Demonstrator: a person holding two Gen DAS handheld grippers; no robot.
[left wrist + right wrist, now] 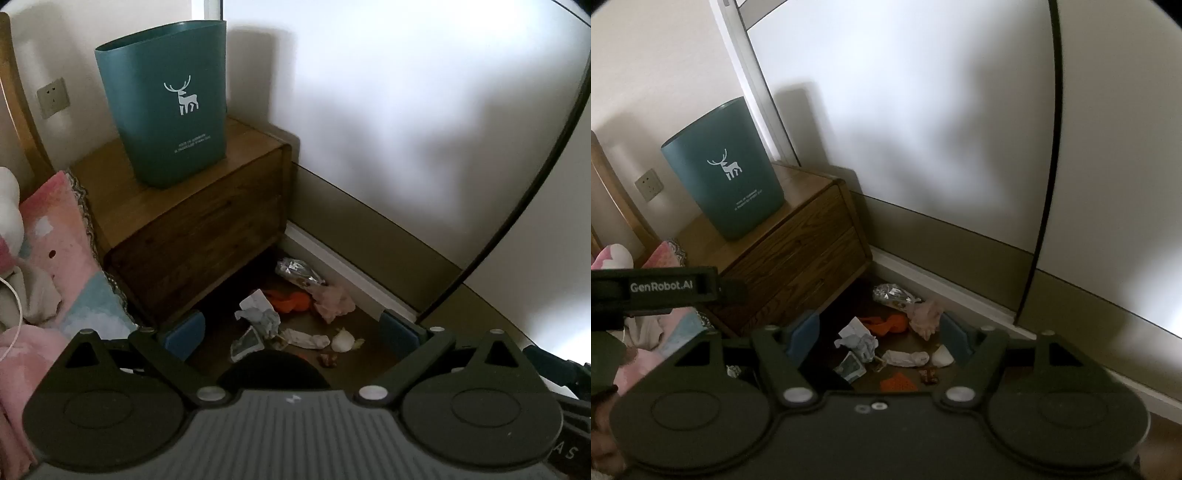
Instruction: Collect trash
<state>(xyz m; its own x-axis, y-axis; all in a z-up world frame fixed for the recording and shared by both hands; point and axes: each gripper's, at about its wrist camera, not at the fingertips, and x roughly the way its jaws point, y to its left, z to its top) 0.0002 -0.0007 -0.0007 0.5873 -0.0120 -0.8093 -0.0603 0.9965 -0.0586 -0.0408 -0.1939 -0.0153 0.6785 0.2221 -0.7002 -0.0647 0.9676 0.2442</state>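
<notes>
A teal bin [166,103] [726,190] with a white deer print stands upright on a wooden nightstand [192,218] [798,240]. On the floor beside the nightstand lies a scatter of trash: a foil wrapper [297,271] [894,293], an orange scrap [290,301] [890,323], a pink crumpled tissue [332,302] [925,314], crumpled white paper [260,314] [860,339] and a white rolled wrapper [306,338] [907,357]. My left gripper [293,330] hangs open well above the pile, empty. My right gripper [881,338] is also open and empty above it.
A bed with a pink patterned blanket [62,266] [672,254] lies left of the nightstand. A pale wardrobe door [406,129] [923,129] with a white baseboard [351,280] bounds the floor at the right. A wall socket [53,96] sits behind the bin. The left gripper's strap [661,287] crosses the right wrist view.
</notes>
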